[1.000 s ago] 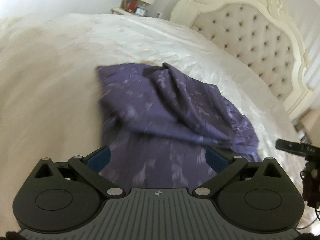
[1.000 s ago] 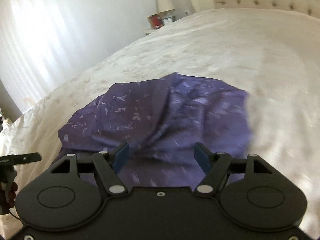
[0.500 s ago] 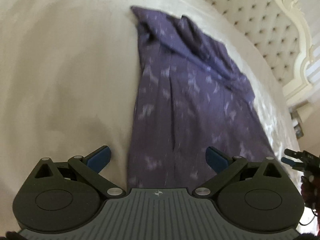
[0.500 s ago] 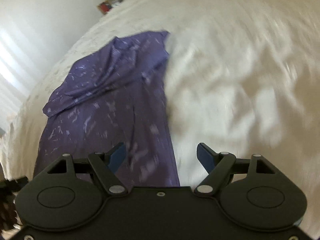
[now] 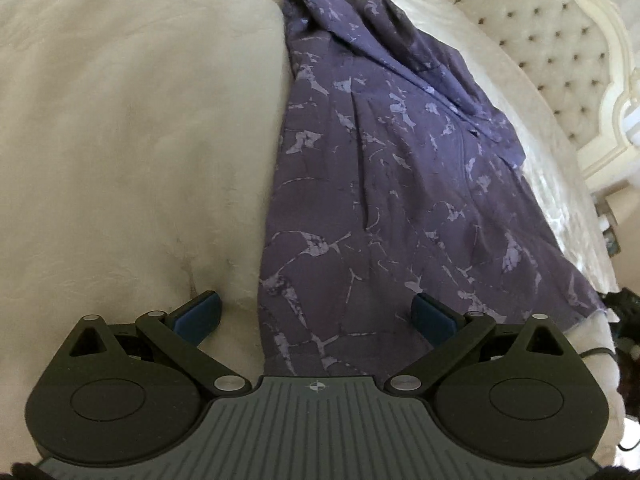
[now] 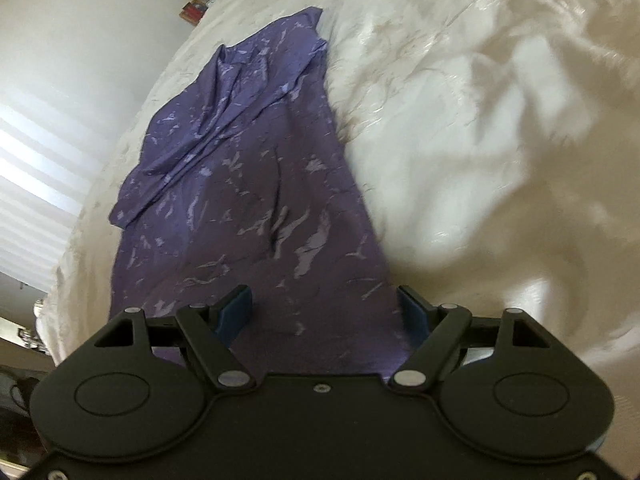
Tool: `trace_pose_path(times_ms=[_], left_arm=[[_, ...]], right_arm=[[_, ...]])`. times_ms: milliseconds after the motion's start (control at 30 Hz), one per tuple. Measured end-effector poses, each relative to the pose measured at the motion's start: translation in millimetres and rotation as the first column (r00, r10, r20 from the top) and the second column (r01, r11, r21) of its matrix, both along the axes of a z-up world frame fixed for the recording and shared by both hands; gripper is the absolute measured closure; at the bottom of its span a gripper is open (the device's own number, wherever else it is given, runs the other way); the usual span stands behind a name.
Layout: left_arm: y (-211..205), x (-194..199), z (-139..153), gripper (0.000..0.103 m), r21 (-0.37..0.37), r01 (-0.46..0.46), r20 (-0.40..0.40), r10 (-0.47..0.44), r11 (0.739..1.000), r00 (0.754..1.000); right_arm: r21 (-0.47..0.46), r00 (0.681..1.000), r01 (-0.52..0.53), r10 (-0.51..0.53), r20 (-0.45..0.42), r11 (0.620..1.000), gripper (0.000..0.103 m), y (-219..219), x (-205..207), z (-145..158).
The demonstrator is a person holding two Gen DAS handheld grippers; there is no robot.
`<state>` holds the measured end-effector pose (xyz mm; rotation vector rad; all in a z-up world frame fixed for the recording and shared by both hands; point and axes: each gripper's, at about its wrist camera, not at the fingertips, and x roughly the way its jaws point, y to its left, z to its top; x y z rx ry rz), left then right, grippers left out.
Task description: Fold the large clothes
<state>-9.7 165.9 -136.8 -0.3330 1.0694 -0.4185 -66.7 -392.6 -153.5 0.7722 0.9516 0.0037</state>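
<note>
A large purple garment (image 5: 384,184) with a pale marbled print lies stretched out lengthwise on a cream bed; its far end is bunched in folds. It also shows in the right wrist view (image 6: 248,208). My left gripper (image 5: 316,314) is open and empty, low over the garment's near left edge, its left finger over bare bedspread. My right gripper (image 6: 324,310) is open and empty, low over the garment's near right edge.
The cream bedspread (image 5: 132,128) spreads wide to the left and, crumpled, to the right (image 6: 480,128). A tufted headboard (image 5: 560,40) stands at the far right. A nightstand with books (image 6: 198,8) stands beyond the bed, by a bright window (image 6: 36,184).
Both grippers have dropped low and tilted down toward the bed. The garment, heaped a second ago, now lies stretched out flat. Both grippers stay open.
</note>
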Motion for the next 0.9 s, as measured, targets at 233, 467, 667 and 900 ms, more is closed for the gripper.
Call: trace_pose_path(times_ms=[233,467,667,900], left_arm=[[0,-3,0,0.014,-0.069,-0.056,0.006,0.056,0.996,0.998],[7,-13,9,0.073,-0.073,-0.102,0.055,0.106,0.992,0.993],[11,-17,27,0.097,-0.203,-0.098,0.102,0.121,0.974,0.987],[21,12,97,0.097,-0.377,-0.095,0.202,0.182,0.921,0.962]], right_arm=[[0.002,1.0,-0.003,0.003,0.02,1.0,0.023,4,-2,4],[-0.128,0.997,-0.041,0.049,0.057,0.991,0.076,13,-5,22],[-0.097,0.989,-0.056,0.068,0.13,0.994,0.086,15,-2,40],[0.002,0.955,-0.016,0.015,0.297,1.0,0.087,-8,17,87]])
